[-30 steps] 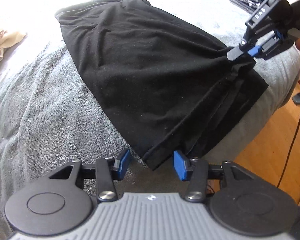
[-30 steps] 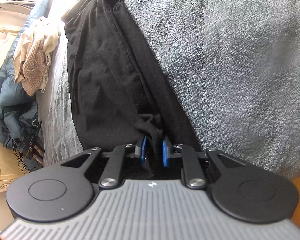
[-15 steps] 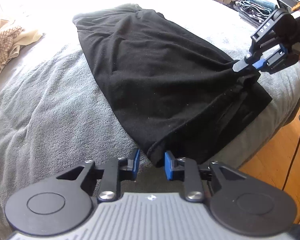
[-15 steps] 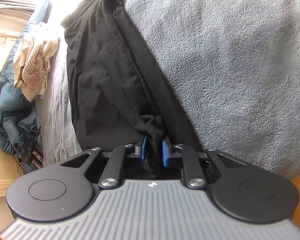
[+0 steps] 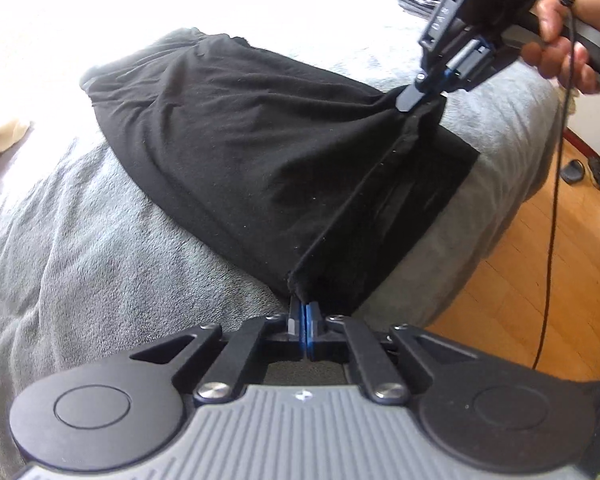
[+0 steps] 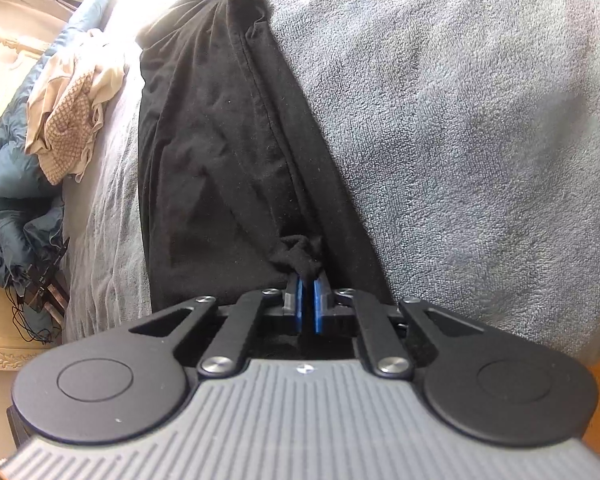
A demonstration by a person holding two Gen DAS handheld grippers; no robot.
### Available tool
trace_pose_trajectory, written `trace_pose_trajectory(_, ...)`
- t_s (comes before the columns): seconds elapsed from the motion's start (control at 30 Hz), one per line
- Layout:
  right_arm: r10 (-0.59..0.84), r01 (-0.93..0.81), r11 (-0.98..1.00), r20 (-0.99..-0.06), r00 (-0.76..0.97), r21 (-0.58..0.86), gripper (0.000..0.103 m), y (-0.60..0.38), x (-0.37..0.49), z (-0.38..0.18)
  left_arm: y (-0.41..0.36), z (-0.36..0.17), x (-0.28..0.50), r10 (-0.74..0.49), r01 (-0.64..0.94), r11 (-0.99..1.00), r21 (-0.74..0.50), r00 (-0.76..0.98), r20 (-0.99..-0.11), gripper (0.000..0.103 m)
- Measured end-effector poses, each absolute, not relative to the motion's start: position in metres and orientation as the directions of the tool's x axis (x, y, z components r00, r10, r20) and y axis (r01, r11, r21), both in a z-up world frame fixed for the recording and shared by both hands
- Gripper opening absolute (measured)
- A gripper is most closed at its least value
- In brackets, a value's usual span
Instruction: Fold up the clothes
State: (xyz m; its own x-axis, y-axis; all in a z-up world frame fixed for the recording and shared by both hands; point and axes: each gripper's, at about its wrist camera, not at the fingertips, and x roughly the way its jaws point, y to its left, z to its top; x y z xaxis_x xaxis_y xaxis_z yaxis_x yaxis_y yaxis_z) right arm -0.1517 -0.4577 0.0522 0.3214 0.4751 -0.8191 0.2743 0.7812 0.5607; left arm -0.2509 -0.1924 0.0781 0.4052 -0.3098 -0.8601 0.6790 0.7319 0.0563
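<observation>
A black garment lies spread on a grey blanket covering the bed. My left gripper is shut on the garment's near corner, at the bed's edge. In the left wrist view my right gripper pinches the far corner of the same hem, which is lifted and runs taut between the two grippers. The right wrist view shows that gripper shut on a bunched knot of the black garment, with the cloth stretching away over the blanket.
A person's hand holds the right gripper's handle, and a black cable hangs from it over the wooden floor. Beige clothes and a blue duvet lie beyond the garment. A dark slipper sits on the floor.
My left jaws closed from wide apart onto the garment's near corner. The right jaws tightened on their bunch. Both grippers rose a little, lifting the hem and pulling it taut.
</observation>
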Motion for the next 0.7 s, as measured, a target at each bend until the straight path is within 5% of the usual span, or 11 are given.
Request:
trace_pose_trajectory(0.57,0.437,0.239,0.837,-0.865,0.246,0.491,0.002,-0.464,-0.173,0.06,-0.205,0.056,-0.279,-0.336,0.887,0.428,0.173,0.334,-0.88,0.0)
trace_pose_trajectory(0.7,0.426,0.251,0.843,-0.875,0.23,0.476,0.002,-0.466,-0.176,0.051,-0.202,0.056,-0.266,-0.349,0.903,0.424,0.07,0.235,-0.907,0.006)
